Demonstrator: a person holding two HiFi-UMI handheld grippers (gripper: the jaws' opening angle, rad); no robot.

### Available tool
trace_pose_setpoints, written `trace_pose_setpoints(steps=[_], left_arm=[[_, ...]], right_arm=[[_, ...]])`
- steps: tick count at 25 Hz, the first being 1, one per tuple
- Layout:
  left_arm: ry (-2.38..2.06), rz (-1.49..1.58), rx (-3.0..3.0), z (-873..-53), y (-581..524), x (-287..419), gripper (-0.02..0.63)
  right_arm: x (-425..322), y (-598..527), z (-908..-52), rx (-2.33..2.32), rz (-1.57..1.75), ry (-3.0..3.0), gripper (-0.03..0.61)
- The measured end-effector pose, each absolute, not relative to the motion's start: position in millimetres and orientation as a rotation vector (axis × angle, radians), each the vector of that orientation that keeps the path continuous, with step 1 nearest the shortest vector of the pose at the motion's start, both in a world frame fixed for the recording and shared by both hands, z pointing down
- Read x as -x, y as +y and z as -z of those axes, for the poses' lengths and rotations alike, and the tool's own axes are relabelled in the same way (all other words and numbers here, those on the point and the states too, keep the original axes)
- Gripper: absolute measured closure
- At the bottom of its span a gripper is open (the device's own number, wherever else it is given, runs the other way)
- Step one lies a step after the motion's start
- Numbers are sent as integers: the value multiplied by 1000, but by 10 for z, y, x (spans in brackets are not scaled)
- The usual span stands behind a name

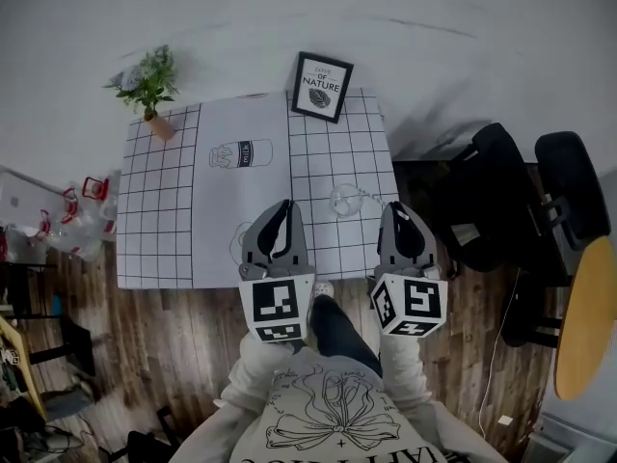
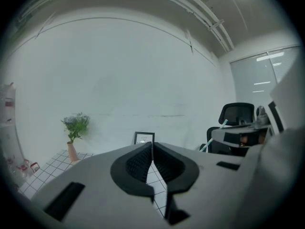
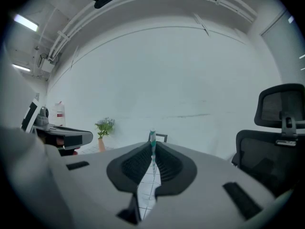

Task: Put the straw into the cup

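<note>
A teal-and-white striped straw [image 3: 152,141] stands upright between the jaws of my right gripper [image 3: 152,150], which is shut on it. In the head view the right gripper [image 1: 397,210] hangs over the table's right edge, just right of a clear cup [image 1: 345,199] on the checked cloth. My left gripper [image 1: 281,208] is over the front middle of the table with its jaws shut and nothing between them [image 2: 152,148]. From the left gripper view the straw [image 2: 209,144] shows slanting at the right.
A checked cloth covers the white table [image 1: 154,210]. On it are a potted plant [image 1: 149,85] at the back left, a framed picture [image 1: 322,87] at the back, and a clear labelled cup [image 1: 241,152] on its side. Black office chairs [image 1: 501,201] crowd the right.
</note>
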State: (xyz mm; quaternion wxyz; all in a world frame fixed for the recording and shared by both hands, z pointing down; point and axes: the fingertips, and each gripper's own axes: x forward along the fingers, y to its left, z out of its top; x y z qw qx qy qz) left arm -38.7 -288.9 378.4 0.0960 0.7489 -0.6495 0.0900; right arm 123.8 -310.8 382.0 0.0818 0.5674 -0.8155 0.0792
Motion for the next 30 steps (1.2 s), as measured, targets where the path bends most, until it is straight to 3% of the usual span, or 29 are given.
trace_pose_setpoints(steps=[30], left_arm=[[-1773,-460,-2066,-4865,-3593,433,603]], right_arm=[[-1007,-3768,-5206,-1312,-613,-2234,555]])
